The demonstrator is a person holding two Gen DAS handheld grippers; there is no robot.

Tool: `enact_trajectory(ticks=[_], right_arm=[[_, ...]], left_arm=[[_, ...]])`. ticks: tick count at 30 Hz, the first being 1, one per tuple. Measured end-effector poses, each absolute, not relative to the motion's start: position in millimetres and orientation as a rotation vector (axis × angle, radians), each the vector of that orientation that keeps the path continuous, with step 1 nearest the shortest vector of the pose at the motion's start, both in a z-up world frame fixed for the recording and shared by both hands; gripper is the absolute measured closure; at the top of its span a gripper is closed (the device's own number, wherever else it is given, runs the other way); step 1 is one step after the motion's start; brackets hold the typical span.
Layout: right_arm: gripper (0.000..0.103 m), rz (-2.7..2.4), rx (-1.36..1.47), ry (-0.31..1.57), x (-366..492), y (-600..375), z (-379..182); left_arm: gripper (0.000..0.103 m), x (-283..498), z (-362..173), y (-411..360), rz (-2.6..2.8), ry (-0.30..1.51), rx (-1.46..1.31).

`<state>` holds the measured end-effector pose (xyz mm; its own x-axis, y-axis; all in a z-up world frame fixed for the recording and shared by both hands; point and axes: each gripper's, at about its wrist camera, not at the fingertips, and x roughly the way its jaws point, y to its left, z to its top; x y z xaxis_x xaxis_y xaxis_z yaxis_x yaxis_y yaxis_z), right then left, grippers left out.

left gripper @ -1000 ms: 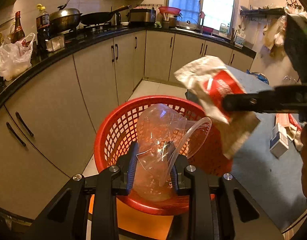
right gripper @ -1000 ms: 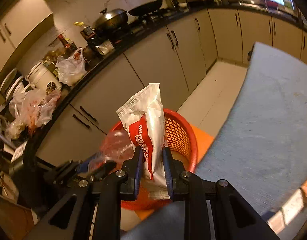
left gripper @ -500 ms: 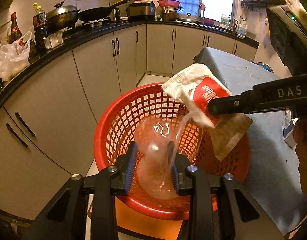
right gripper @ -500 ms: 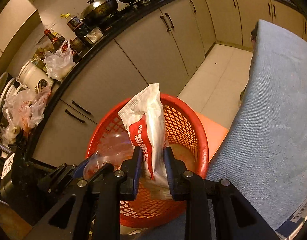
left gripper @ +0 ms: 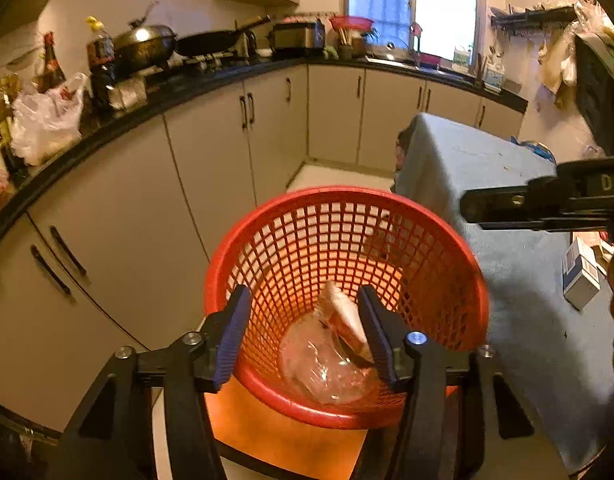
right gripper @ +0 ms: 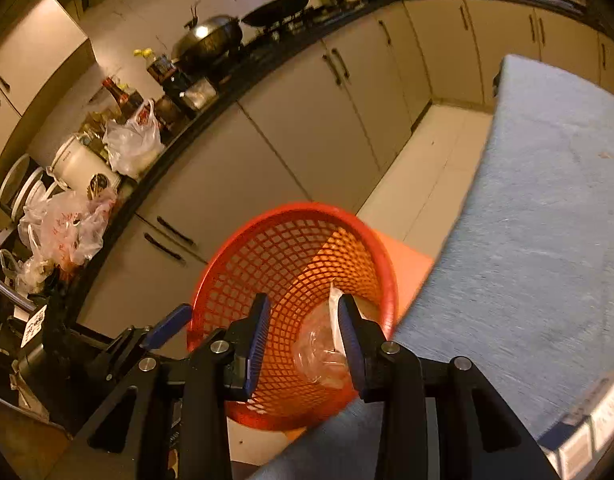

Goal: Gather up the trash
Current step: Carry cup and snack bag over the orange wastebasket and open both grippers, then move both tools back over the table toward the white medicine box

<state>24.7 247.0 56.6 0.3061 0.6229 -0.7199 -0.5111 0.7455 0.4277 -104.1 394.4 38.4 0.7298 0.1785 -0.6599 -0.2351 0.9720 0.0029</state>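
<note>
A red mesh basket (left gripper: 291, 232) stands on an orange stool beside the table; it also shows in the right wrist view (right gripper: 267, 248). Inside it lie a crumpled clear plastic cup (left gripper: 319, 364) and a white-and-red wrapper (left gripper: 345, 312); both show in the right wrist view, the cup (right gripper: 319, 352) and the wrapper (right gripper: 334, 312). My left gripper (left gripper: 305, 328) is open and empty above the basket's near rim. My right gripper (right gripper: 301, 340) is open and empty above the basket; it reaches in from the right in the left wrist view (left gripper: 467, 208).
A table with a blue-grey cloth (left gripper: 507, 208) stands right of the basket, with small boxes (left gripper: 581, 272) on it. Kitchen cabinets (left gripper: 211, 168) and a dark counter with pots, bottles and plastic bags (right gripper: 131, 140) run along the left and back.
Both grippers opened. The clear cup dropped from the left gripper and the wrapper from the right gripper into the basket. The right gripper drew back to the right.
</note>
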Motion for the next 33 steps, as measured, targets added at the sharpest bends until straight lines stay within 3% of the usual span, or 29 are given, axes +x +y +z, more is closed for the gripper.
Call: enact_trajectory(ticks=[6, 11, 33], right_arm=[[0.064, 0.683, 0.136, 0.932, 3, 206, 73], [0.058, 0.648, 0.138, 0.884, -20, 178, 80], [0.056, 0.600, 0.179, 0.843, -69, 98, 77]], left_arm=[[0.040, -119, 48, 377, 0.284, 0.665, -0.070], [0.036, -128, 55, 361, 0.338, 0.629, -0.012], [0.031, -147, 74, 270, 0.371, 0.558, 0.217]])
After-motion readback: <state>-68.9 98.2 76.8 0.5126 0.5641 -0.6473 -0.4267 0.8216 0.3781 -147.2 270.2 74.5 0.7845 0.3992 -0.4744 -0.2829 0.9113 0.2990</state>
